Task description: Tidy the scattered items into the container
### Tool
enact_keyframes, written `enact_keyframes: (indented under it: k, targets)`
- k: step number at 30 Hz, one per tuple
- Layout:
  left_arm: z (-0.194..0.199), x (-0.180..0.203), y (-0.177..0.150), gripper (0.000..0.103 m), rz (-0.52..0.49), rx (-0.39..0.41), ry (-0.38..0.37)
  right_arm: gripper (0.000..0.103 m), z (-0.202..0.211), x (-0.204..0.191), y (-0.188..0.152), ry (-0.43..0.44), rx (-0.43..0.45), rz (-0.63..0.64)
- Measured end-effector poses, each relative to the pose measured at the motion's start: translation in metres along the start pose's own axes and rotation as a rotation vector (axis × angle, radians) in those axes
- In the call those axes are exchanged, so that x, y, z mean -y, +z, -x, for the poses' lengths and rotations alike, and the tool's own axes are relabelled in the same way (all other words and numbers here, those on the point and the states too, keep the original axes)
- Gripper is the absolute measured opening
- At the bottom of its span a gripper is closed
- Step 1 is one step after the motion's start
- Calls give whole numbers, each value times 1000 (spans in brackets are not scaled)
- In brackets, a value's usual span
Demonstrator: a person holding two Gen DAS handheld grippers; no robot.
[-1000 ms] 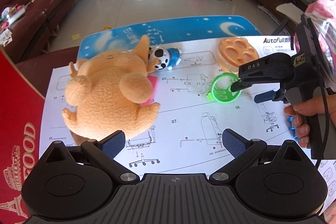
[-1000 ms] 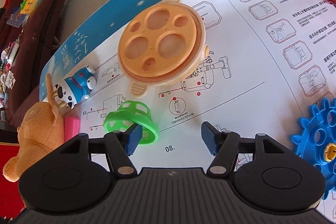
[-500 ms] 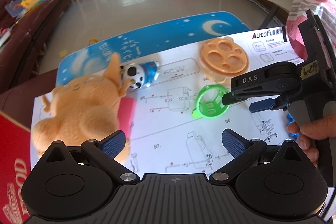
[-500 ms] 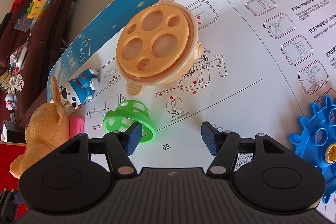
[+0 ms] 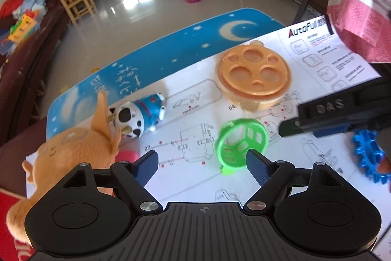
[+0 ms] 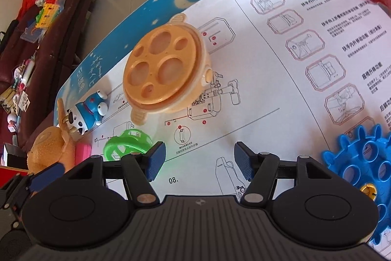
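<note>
Your surface (image 5: 151, 58) is blue with stars; on it lies an instruction sheet (image 5: 315, 65) carrying an orange lid (image 5: 254, 70) at 1 o'clock, a green ring (image 5: 240, 141), and a cow figure (image 5: 139, 116) at 10.

ring (image 5: 240, 143) before disc (image 5: 254, 73) | figurine (image 5: 139, 118) left | plush (image 5: 73, 155) leftmost

The left hand-held gripper (image 5: 202, 159) is built of matte black plastic: a ribbed central housing, two rounded discs beside that housing, and angular linkage arms fastened with silver screws. Ridged dark-blue pads (image 5: 146, 166) are fitted on its fingers. The same build is seen on the right hand-held gripper (image 6: 200, 160); raised "DAS" lettering is carried on its side.
</note>
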State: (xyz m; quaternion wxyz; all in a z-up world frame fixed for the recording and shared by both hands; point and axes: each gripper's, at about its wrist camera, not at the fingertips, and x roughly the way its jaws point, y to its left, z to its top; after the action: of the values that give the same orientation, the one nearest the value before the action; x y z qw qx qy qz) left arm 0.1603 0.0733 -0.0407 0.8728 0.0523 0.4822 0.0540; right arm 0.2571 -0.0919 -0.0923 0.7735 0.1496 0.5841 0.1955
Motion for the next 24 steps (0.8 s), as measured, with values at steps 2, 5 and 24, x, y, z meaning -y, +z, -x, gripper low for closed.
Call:
enact_keyframes:
  k: [2, 5, 24]
  targets:
    - [-8, 0, 1, 83, -5, -3, 9, 68, 2, 3, -3, 21, 4, -7]
    - [-21, 1, 3, 76, -12, -26, 2, 68, 4, 4, -8, 44, 9, 10]
    - [-46, -9, 5, 20, 35, -182, -176, 41, -11, -14, -15, 136, 16, 35]
